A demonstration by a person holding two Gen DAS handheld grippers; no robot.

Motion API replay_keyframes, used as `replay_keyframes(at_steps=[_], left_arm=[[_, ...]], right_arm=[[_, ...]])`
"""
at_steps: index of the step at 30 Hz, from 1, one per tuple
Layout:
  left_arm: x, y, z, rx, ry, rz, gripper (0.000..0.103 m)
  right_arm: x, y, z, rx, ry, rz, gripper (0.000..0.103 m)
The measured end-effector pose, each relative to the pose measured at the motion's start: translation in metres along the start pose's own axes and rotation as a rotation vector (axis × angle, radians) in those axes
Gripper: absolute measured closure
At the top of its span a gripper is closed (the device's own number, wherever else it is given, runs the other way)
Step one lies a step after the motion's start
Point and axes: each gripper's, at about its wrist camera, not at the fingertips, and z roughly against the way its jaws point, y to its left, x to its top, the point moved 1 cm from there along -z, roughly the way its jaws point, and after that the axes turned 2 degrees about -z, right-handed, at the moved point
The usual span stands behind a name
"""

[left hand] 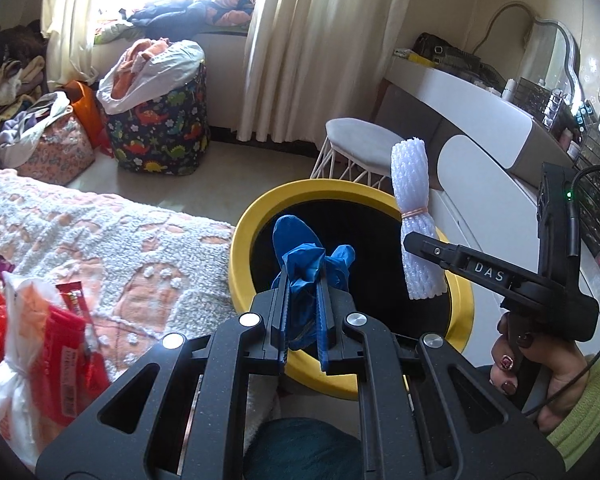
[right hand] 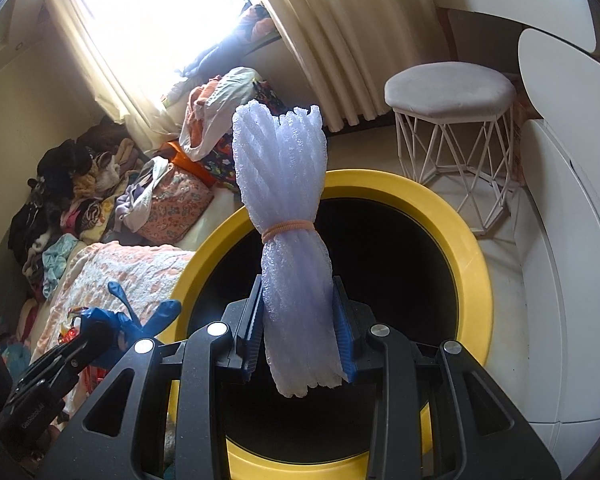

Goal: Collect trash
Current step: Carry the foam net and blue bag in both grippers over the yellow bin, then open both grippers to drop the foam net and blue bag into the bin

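- The left gripper (left hand: 303,312) is clamped tight on a crumpled blue glove (left hand: 306,258), whose loose end sticks up past the fingertips toward 12 o'clock.
- The right gripper (right hand: 299,320) is closed on a bundle of white foam net (right hand: 288,216), bound at its waist by an orange rubber band (right hand: 288,227); the bundle stands upright between the pads.
- Both loads hang over the black mouth of the yellow bin (left hand: 244,236), glove near its 9 o'clock rim, net near 3 o'clock in the left view.
- At the bin's 9 o'clock lies the bed (left hand: 112,240), with red wrappers (left hand: 66,332) on its near edge.
- At the bin's 12 o'clock stands a stool (right hand: 452,92).
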Motion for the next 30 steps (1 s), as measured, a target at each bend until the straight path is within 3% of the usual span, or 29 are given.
replay_keyframes(at_steps=[9,11,13,15,19,22,30], left_arm=[[0.003,0.000,-0.030,-0.026,0.036,0.002,0.094],[0.004,0.002,-0.032,-0.024,0.035,0.013,0.083],[0.003,0.004,-0.031,-0.017,0.031,0.026,0.061],[0.003,0.007,-0.027,-0.015,0.020,0.038,0.053],[0.002,0.011,-0.015,0.023,-0.011,0.063,0.021],[0.002,0.011,-0.004,0.053,-0.031,0.065,0.011],[-0.001,0.022,0.030,0.134,-0.086,0.081,0.011]], right_arm=[[0.000,-0.008,-0.004,-0.013,0.009,-0.032,0.064],[0.001,-0.009,-0.004,-0.016,0.005,-0.037,0.059],[0.002,-0.011,-0.003,-0.017,-0.002,-0.044,0.055],[0.002,-0.012,-0.002,-0.020,-0.007,-0.048,0.052],[0.002,-0.009,0.000,-0.020,-0.021,-0.046,0.047],[0.003,-0.002,0.004,-0.009,-0.039,-0.030,0.042],[-0.001,0.029,0.014,0.025,-0.075,0.038,0.036]])
